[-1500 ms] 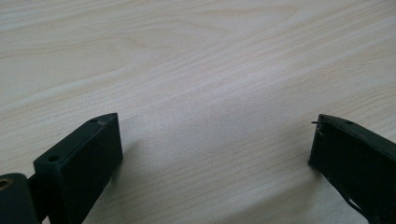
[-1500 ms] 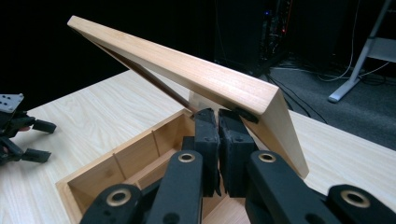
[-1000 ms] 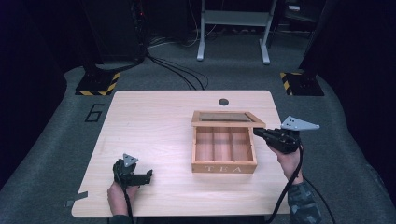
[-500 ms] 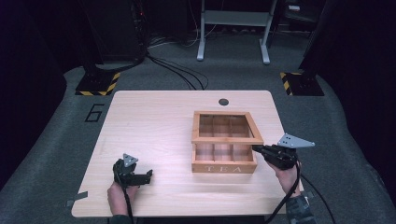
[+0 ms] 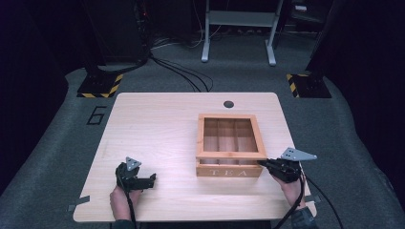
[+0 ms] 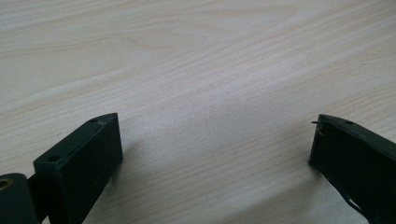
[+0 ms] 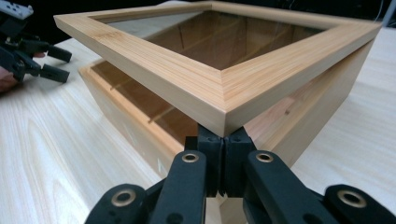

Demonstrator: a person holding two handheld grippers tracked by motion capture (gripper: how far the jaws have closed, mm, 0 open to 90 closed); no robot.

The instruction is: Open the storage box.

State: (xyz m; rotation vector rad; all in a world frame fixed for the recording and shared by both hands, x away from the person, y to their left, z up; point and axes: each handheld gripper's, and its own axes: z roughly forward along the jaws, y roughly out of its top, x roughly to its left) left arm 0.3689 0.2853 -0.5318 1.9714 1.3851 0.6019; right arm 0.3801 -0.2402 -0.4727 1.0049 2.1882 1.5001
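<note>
1. On the right half of the pale wood-grain counter sits a wooden tea box, lettered "TEA" on its near face, with slats dividing the inside into compartments.
2. Its framed lid, a square bamboo-coloured border with mitred corners around a clear pane, hangs slightly ajar over the box.
3. Right tongs sit at the box's near right corner, jaws clenched together with nothing between them, their tips tucked just under the lid's corner.
4. Left tongs rest near the counter's near left edge, well apart from the box, jaws released and wide over bare wood.
5. A small dark round grommet lies at the far edge; nothing blocks the box.
</note>
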